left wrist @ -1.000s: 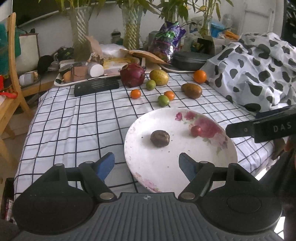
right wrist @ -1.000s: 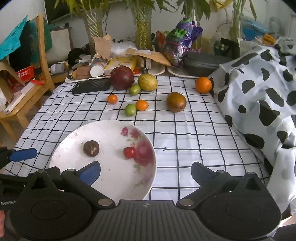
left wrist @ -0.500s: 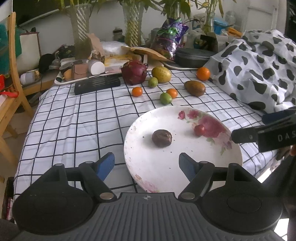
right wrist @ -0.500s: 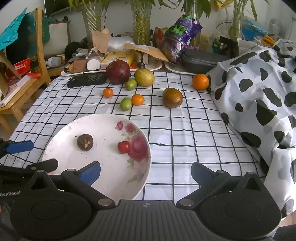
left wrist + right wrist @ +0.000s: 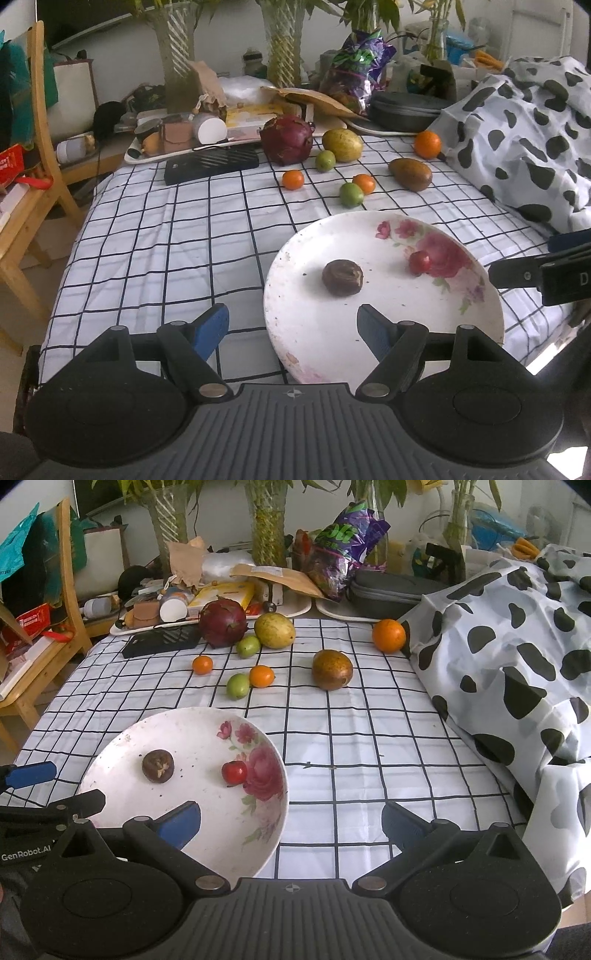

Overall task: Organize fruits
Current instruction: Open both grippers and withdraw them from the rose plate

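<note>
Checked cloth (image 5: 369, 746) filling mid-frame in the right wrist view. Flowered plate (image 5: 122, 753) lower left, carrying a dark round fruit (image 5: 158, 766) and a small red fruit (image 5: 234, 772). Loose fruit strung across the upper middle, beyond the plate: brown mango (image 5: 331, 669) right of centre, long axis crosswise, probably nearer the right gripper (image 5: 291, 825). Jaws spread, empty. Left gripper (image 5: 293, 326) likewise spread, nothing pinched.
</note>
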